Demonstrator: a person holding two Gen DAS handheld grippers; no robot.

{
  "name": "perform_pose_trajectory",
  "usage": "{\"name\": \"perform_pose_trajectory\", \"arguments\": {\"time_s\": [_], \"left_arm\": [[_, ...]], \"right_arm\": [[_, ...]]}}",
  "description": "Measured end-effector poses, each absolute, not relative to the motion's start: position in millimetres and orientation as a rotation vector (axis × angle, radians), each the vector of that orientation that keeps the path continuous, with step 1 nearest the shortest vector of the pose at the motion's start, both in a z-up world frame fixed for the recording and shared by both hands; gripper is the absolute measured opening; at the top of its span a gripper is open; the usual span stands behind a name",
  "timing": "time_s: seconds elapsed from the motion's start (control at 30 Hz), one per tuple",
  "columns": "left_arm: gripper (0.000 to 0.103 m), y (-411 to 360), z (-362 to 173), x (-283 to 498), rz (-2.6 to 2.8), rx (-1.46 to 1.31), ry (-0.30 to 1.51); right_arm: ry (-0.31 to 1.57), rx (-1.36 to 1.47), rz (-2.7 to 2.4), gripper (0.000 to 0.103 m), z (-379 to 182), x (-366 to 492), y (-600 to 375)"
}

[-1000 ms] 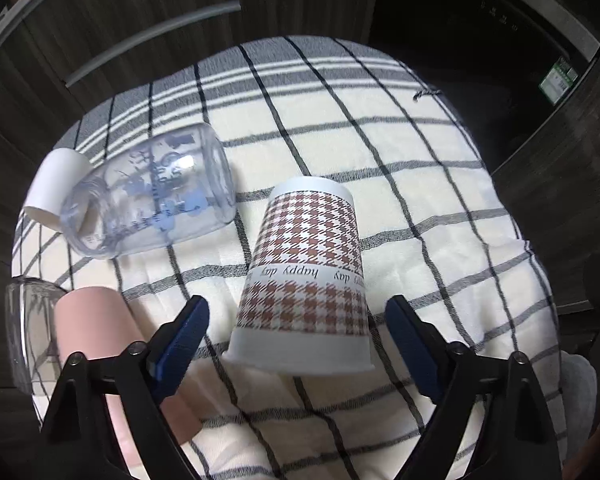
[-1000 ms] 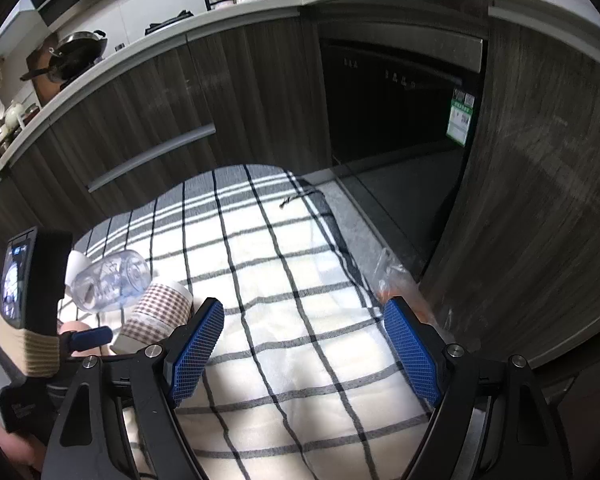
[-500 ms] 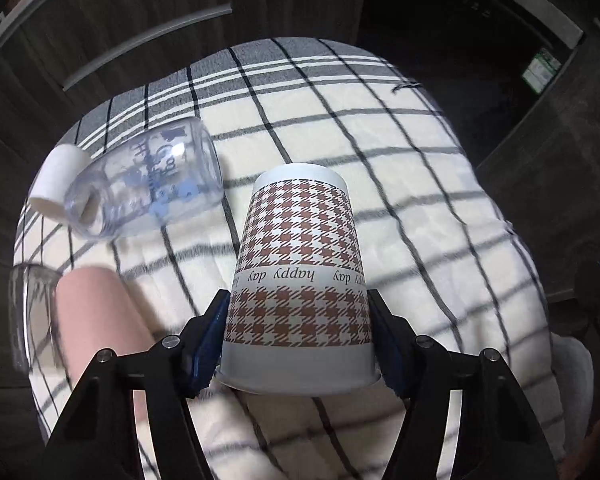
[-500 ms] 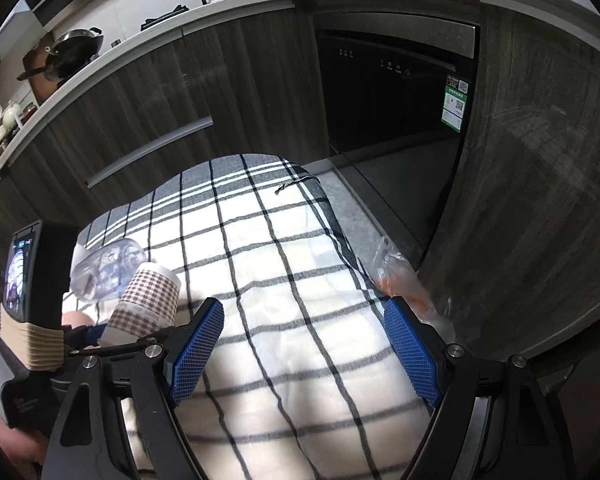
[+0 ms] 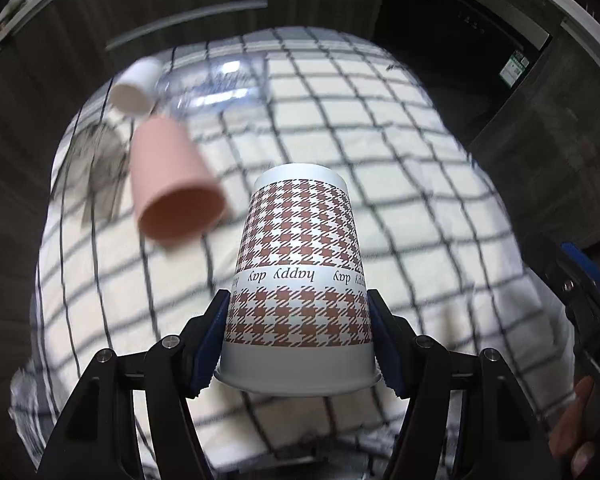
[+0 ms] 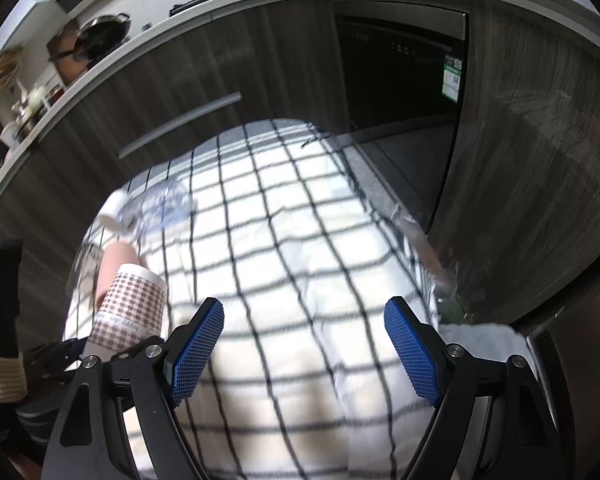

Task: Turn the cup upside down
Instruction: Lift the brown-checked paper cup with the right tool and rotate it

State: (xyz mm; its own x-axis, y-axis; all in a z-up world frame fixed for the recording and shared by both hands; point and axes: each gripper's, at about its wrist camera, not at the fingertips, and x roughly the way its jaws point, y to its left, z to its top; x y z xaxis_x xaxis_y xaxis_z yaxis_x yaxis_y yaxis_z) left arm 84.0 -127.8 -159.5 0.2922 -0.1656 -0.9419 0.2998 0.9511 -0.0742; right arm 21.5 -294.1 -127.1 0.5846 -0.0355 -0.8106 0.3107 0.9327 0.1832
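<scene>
A paper cup (image 5: 298, 280) with a brown houndstooth print and the words "happy day" is rim down, base up. My left gripper (image 5: 298, 332) is shut on its lower part and holds it above the checked cloth (image 5: 400, 184). The cup also shows in the right wrist view (image 6: 130, 308), tilted, at the lower left. My right gripper (image 6: 302, 348) is open and empty over the cloth, to the right of the cup.
A pink cup (image 5: 168, 188) lies on its side on the cloth at the left. Behind it lie a clear bottle (image 5: 216, 84) with a white cap (image 5: 134, 90) and a clear glass (image 5: 92, 160). Dark cabinets (image 6: 172, 80) and an oven (image 6: 400, 64) stand behind.
My left gripper closed on the houndstooth cup and lifted it off the cloth. The view now sits higher and the other objects appear farther away. My right gripper stayed open.
</scene>
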Motion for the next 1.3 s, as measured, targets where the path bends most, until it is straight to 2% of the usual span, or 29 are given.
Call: {"name": "perform_pose_trajectory", "arguments": {"time_s": [0.33, 0.53, 0.6, 0.63, 0.67, 0.73, 1.03, 1.3], "left_arm": [[0.065, -92, -202, 68, -0.239, 0.031, 1.3], [0.066, -96, -206, 68, -0.243, 0.045, 1.292], [0.068, -95, -206, 68, -0.244, 0.04, 1.303], [0.074, -96, -205, 67, -0.243, 0.039, 1.302], [0.081, -95, -203, 66, -0.239, 0.039, 1.296], [0.084, -94, -198, 64, -0.239, 0.039, 1.283], [0.086, -72, -159, 51, -0.254, -0.021, 1.205], [0.09, -13, -116, 46, -0.127, -0.104, 1.056]], "right_arm": [[0.995, 0.229, -0.129, 0.082, -153, 13, -258], [1.017, 0.224, -0.136, 0.082, -160, 13, -256], [1.018, 0.223, -0.14, 0.082, -159, 13, -256], [1.016, 0.222, -0.142, 0.082, -158, 12, -257], [1.013, 0.221, -0.144, 0.082, -156, 12, -257], [1.006, 0.216, -0.149, 0.082, -152, 11, -257], [0.988, 0.192, -0.128, 0.082, -120, 10, -242], [1.046, 0.186, -0.045, 0.082, -102, 36, -209]]}}
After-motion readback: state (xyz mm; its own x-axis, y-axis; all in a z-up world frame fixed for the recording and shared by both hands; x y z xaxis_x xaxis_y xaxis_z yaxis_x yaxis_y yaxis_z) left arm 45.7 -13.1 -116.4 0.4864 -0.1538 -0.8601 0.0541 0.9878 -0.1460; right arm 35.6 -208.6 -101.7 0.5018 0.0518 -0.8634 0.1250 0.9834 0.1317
